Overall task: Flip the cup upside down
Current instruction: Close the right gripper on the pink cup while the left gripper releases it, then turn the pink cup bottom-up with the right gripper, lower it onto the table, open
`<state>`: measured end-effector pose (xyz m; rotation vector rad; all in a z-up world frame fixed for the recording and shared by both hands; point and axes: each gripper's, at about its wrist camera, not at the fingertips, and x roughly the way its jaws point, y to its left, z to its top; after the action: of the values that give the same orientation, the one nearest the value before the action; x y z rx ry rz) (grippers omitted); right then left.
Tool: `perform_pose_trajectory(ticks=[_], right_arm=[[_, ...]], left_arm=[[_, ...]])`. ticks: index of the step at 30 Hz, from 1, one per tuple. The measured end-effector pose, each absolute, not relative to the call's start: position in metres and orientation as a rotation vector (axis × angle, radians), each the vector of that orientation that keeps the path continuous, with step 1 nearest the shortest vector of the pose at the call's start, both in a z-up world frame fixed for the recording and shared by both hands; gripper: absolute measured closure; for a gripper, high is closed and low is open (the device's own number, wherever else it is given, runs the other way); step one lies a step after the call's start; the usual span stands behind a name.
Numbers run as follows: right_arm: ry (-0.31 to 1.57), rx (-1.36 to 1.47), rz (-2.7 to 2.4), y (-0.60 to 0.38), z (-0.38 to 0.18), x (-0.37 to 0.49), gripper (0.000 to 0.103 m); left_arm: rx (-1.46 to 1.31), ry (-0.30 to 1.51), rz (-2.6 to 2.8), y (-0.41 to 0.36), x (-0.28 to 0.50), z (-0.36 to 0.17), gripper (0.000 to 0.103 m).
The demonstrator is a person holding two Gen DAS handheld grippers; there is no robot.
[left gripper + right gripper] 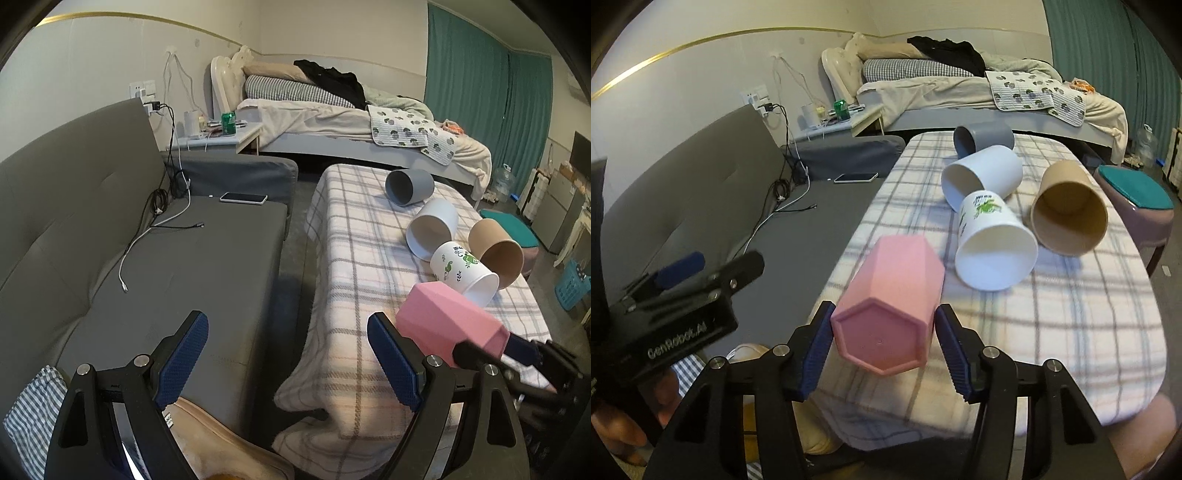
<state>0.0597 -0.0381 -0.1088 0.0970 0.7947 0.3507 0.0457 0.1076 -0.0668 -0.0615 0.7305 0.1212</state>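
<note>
A pink hexagonal cup [886, 306] lies on its side, base toward the camera, between the fingers of my right gripper [882, 328], which is shut on it just above the checked tablecloth [1071, 314]. In the left wrist view the pink cup [443, 321] shows at the right with the right gripper [517, 354] behind it. My left gripper [288, 347] is open and empty, over the gap between sofa and table. A white printed cup [993, 243], a brown cup [1067, 214], a white cup [982, 177] and a grey cup [982, 138] lie on their sides further back.
A grey sofa [166, 258] stands to the left with a phone [243, 198] and cables on it. A bed [351, 129] stands behind the table. A stool with a teal cushion [1134, 192] is at the right. The left gripper body [672, 314] shows at the left.
</note>
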Motion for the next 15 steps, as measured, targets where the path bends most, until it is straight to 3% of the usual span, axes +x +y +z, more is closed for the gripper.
perform_pose_trajectory(ticks=[15], right_arm=[[0.782,-0.045,0.370,-0.021,-0.090,0.117,0.050]], left_arm=[[-0.091,0.759,0.127,0.110,0.053,-0.075,0.012]])
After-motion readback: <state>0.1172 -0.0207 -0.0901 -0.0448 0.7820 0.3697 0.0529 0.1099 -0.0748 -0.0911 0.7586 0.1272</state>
